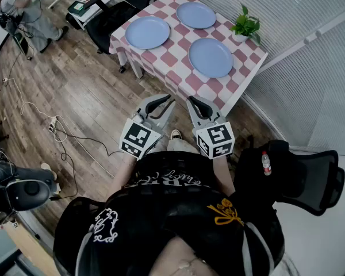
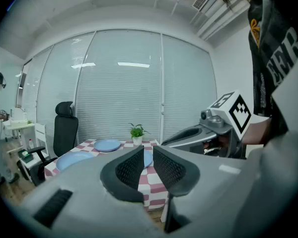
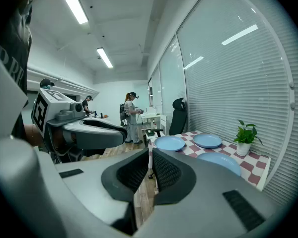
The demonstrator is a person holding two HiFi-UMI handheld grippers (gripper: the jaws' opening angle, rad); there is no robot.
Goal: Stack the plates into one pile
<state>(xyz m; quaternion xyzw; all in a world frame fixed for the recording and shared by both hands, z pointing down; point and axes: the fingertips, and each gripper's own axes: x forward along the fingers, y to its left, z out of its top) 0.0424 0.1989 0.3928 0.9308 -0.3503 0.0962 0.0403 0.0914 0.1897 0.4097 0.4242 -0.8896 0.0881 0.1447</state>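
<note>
Wooden plank floor point(image 1: 86, 96) takes up most of the head view, with the table point(image 1: 173, 57) sitting on it up ahead of the person. It has a pink-and-white checked cloth, and the cloth hides most of the legs. A black office chair point(image 1: 123, 4) is pushed up at the table's left end.

Both grippers are held out side by side short of the table's near edge, tipped slightly down, nowhere near touching it. The hands themselves are mostly hidden under the marker cubes. The left gripper point(image 1: 164, 103) has its ribbed black pads pressed together with nothing between them, and it's the same for the right gripper point(image 1: 195, 103): closed up and empty.

Three round, smooth blue plates lie flat on the table, all apart, none stacked: the left plate point(image 1: 147, 32), the far plate point(image 1: 196, 15) and the near plate point(image 1: 210, 57). In the left gripper view the jaws cover part of the near one.

A small green plant point(image 1: 245, 25) in a white pot sits at the table's right corner.
</note>
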